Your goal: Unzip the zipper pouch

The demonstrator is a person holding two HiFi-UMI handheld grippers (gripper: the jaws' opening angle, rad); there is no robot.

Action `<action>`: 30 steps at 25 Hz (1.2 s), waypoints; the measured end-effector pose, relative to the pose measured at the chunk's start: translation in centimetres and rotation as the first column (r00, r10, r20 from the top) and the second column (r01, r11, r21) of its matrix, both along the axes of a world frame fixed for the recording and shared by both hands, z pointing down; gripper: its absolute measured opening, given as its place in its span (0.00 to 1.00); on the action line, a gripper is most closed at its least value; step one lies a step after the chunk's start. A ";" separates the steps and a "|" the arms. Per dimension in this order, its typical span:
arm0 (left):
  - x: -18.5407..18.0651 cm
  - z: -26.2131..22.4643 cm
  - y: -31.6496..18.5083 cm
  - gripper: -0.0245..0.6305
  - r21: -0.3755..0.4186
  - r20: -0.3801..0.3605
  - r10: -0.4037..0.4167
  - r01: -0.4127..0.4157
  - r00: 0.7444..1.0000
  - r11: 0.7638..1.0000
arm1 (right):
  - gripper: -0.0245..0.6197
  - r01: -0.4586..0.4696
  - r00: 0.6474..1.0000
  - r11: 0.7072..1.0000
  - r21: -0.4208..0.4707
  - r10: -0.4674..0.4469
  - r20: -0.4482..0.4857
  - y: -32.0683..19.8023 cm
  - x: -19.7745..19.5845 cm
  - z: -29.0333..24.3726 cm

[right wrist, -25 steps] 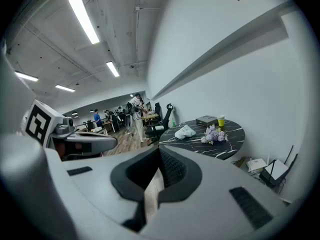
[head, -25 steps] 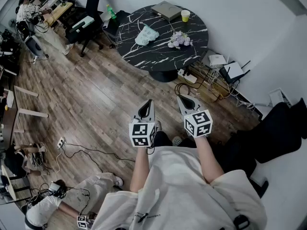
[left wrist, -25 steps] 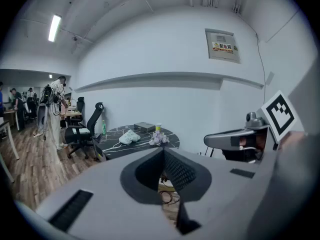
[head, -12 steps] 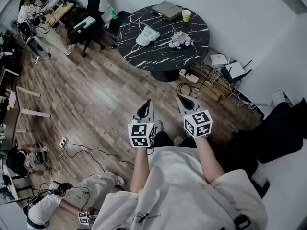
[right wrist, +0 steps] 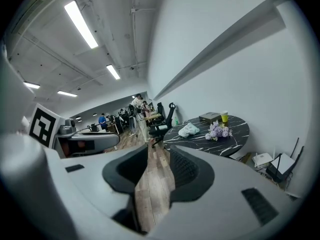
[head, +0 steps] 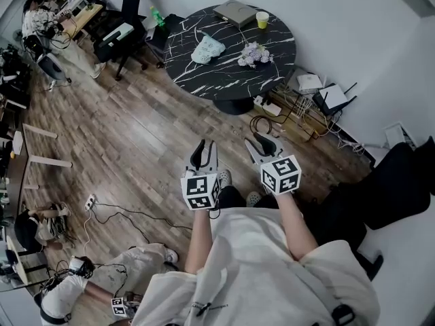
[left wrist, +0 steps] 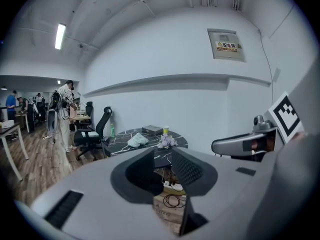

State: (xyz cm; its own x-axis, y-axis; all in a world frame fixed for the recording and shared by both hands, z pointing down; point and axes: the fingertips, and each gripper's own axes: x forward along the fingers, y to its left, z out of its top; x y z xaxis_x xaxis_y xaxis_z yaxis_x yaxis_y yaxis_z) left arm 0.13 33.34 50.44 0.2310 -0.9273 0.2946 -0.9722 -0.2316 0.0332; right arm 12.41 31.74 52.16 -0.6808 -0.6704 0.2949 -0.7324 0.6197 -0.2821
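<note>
The pouch (head: 206,49), a pale, crumpled-looking thing, lies on the round black marble table (head: 224,77) far ahead of me; it also shows small in the left gripper view as the pouch (left wrist: 137,140) and in the right gripper view as the pouch (right wrist: 188,130). Both grippers hang in the air in front of my body, well short of the table. My left gripper (head: 204,149) and right gripper (head: 262,143) stand side by side. Their jaws have just been opening and nothing is between them. In their own views, the left gripper (left wrist: 162,160) and right gripper (right wrist: 159,158) show a clear gap.
On the table also stand a flat grey box (head: 236,12), a yellow cup (head: 262,21) and purple flowers (head: 253,54). Cables and boxes (head: 299,107) crowd the floor by the table's foot. Office chairs (head: 122,26) stand at the back left, a black seat (head: 397,182) at right.
Both grippers' jaws were shut together in the earlier frames and now stand apart. Neither hand has shifted.
</note>
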 end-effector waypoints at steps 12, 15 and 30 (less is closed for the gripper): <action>0.0 0.8 0.2 0.28 -0.036 -0.005 0.004 -0.004 1.000 0.999 | 0.37 0.055 0.998 0.998 0.005 -0.055 0.015 0.6 -0.8 0.2; -0.4 0.9 0.0 0.28 -0.043 -0.005 -0.002 0.002 1.000 0.999 | 0.37 0.054 0.998 0.999 -0.001 -0.054 0.022 -0.1 -1.0 0.3; -6.2 0.7 -11.7 0.28 -0.060 -0.007 0.002 -0.002 1.000 0.998 | 0.35 0.056 0.998 0.998 -0.023 -0.055 0.033 -11.2 -6.6 0.5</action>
State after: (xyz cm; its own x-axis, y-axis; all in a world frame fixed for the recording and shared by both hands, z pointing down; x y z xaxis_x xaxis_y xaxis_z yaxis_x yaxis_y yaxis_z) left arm -6.08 21.60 51.15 0.2348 -0.9077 0.3478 -0.9715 -0.2307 0.0538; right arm 5.80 20.58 52.68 -0.7263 -0.6244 0.2875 -0.6873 0.6519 -0.3205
